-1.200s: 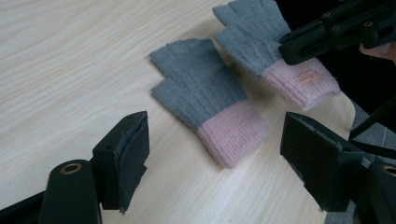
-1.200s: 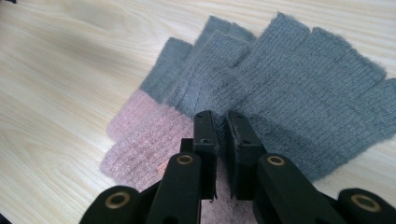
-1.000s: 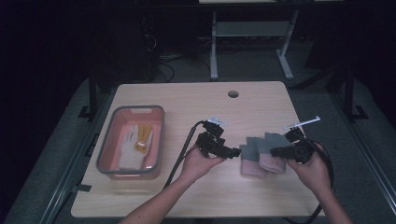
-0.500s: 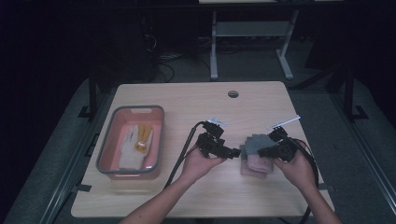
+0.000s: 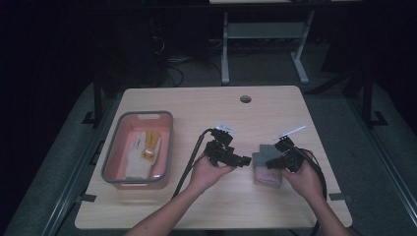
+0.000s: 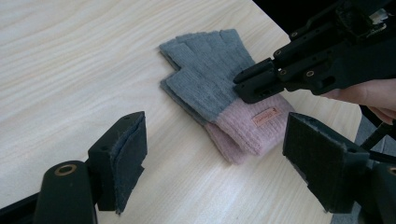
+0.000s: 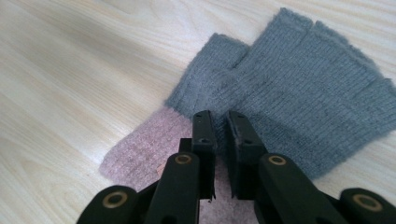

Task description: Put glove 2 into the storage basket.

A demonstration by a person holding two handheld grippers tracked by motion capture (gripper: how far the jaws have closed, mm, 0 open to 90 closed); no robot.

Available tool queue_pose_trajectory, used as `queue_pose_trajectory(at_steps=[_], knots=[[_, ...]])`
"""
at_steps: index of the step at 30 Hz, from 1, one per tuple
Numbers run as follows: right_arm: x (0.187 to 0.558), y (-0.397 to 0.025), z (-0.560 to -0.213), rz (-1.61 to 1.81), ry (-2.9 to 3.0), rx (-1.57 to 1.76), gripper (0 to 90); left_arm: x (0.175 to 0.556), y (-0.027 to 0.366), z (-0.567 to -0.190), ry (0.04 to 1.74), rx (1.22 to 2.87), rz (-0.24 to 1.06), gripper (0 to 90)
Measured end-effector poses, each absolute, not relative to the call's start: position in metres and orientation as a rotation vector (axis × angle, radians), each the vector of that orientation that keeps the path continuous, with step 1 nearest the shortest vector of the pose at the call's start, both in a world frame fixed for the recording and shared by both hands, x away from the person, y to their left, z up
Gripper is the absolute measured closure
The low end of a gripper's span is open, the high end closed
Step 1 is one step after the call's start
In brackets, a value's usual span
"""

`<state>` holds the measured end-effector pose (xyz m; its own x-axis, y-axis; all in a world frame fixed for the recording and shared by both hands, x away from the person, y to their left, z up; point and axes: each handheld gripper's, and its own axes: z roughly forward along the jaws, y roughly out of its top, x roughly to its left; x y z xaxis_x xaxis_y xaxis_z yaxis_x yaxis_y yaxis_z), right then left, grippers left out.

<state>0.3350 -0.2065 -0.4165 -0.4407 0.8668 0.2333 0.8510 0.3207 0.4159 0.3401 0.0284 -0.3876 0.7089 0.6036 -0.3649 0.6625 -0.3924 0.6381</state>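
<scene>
A pair of fingerless knit gloves (image 5: pixel 267 171), grey with pink cuffs, lies stacked flat on the wooden table (image 5: pixel 196 108). In the left gripper view the gloves (image 6: pixel 210 84) lie just ahead of my left gripper (image 6: pixel 217 126), whose jaws stand wide apart with nothing between them. My left gripper (image 5: pixel 246 160) sits immediately left of the gloves. My right gripper (image 5: pixel 269 164) hovers over the gloves from the right. Its jaws (image 7: pixel 220 116) are almost together above the grey part of the gloves (image 7: pixel 303 93), and I see no fabric pinched. The right gripper (image 6: pixel 245 86) tips rest at the grey-pink seam.
A grey-rimmed pink bin (image 5: pixel 110 157) stands at the table's left, holding a white glove (image 5: pixel 136 160) and a yellow item (image 5: pixel 150 146). A cable hole (image 5: pixel 245 99) lies near the far edge. The gloves lie close to the table's right edge.
My right gripper has moved left and down over the gloves. The left gripper has stayed where it was, and the gloves have not moved.
</scene>
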Motion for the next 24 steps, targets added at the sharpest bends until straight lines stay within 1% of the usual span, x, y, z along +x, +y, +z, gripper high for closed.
queue_pose_trajectory(at_steps=[11,14,24], knots=[[0.334,-0.212,-0.418,0.825,2.481,1.691,79.5,0.338,0.022,-0.396,0.965,2.124,-0.110,21.9],[0.332,-0.217,-0.416,0.858,2.468,1.705,75.0,0.337,0.020,-0.398,0.967,2.121,-0.122,22.0],[0.325,-0.238,-0.415,0.919,2.415,1.763,67.1,0.335,0.006,-0.410,0.978,2.129,-0.164,23.2]])
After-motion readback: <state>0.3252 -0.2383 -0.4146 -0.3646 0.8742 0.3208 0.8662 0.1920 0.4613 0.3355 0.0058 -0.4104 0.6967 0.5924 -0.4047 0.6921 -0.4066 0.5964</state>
